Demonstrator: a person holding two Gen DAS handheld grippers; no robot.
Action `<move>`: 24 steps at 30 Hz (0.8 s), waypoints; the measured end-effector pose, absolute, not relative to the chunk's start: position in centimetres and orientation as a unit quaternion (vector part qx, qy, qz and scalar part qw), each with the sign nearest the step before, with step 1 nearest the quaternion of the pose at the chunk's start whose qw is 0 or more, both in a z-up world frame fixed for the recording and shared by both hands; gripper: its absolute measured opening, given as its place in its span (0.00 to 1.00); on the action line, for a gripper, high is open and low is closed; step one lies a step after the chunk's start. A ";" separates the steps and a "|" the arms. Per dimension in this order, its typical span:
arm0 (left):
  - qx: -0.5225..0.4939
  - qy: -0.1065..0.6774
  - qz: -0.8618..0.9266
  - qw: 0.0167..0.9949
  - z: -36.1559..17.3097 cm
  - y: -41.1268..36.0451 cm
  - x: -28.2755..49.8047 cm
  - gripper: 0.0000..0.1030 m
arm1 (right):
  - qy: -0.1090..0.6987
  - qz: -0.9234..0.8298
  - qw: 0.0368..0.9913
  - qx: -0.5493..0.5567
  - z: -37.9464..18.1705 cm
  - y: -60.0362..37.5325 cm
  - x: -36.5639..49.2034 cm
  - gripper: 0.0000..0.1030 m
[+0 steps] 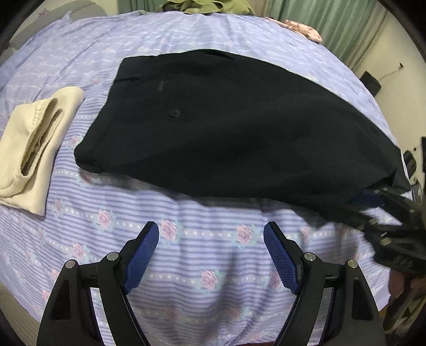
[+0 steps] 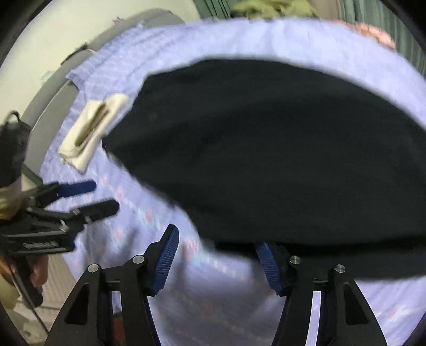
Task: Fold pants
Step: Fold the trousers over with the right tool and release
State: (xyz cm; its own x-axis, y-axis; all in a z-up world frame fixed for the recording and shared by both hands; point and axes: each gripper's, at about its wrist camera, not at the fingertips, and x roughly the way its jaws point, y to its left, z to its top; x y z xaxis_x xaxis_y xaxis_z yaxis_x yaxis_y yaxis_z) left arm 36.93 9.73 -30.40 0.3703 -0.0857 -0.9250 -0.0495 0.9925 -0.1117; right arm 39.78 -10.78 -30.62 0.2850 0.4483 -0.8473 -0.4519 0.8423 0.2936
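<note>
black pants (image 1: 226, 127), beyond left fingers (image 1: 145, 255)

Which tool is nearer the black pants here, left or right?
Right. The right tool is at the near edge of the black pants, one finger reaching under the cloth. The left tool hangs open above bare bedsheet, short of that edge.

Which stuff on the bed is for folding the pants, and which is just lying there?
For the job:
- black pants
- left gripper, open
- right gripper, open at the pants' near edge

Just lying about:
- folded cream garment
- green clothes
- pink floral cloth
</note>
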 end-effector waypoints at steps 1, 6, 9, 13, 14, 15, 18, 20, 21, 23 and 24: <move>-0.068 0.560 -0.009 0.826 -30.4 10.1 37.1 0.78 | 0.517 0.285 0.807 0.003 -29.8 -10.7 40.1 0.59; -0.078 0.560 0.020 0.824 -30.9 11.4 37.3 0.78 | 0.538 0.308 0.785 -0.013 -31.3 -9.1 41.1 0.59; -0.085 0.563 0.026 0.821 -31.2 12.1 37.4 0.78 | 0.551 0.308 0.774 -0.055 -33.7 -8.2 40.9 0.51; -0.079 0.567 0.029 0.819 -31.4 12.5 37.1 0.78 | 0.542 0.319 0.776 -0.056 -32.6 -8.1 40.3 0.22; -0.081 0.568 0.029 0.818 -31.4 12.5 36.9 0.78 | 0.529 0.321 0.783 -0.060 -31.5 -8.1 39.9 0.17; -0.083 0.569 0.029 0.817 -31.4 12.5 36.8 0.78 | 0.512 0.326 0.792 -0.073 -30.2 -8.1 39.2 0.15; -0.093 0.568 0.027 0.818 -31.0 12.5 35.9 0.78 | 0.493 0.339 0.797 -0.083 -28.0 -8.5 38.0 0.11; -0.094 0.567 0.025 0.818 -30.9 12.2 35.9 0.78 | 0.510 0.344 0.783 -0.094 -29.0 -8.3 37.4 0.09; -0.090 0.568 0.025 0.818 -30.8 11.9 35.7 0.78 | 0.525 0.343 0.772 -0.106 -30.1 -8.2 36.9 0.04; -0.073 0.570 0.023 0.818 -30.6 11.2 35.4 0.78 | 0.560 0.360 0.738 -0.112 -32.0 -7.8 35.5 0.02; -0.059 0.569 0.020 0.820 -30.4 10.6 35.4 0.78 | 0.560 0.355 0.738 -0.124 -32.4 -7.5 34.8 0.02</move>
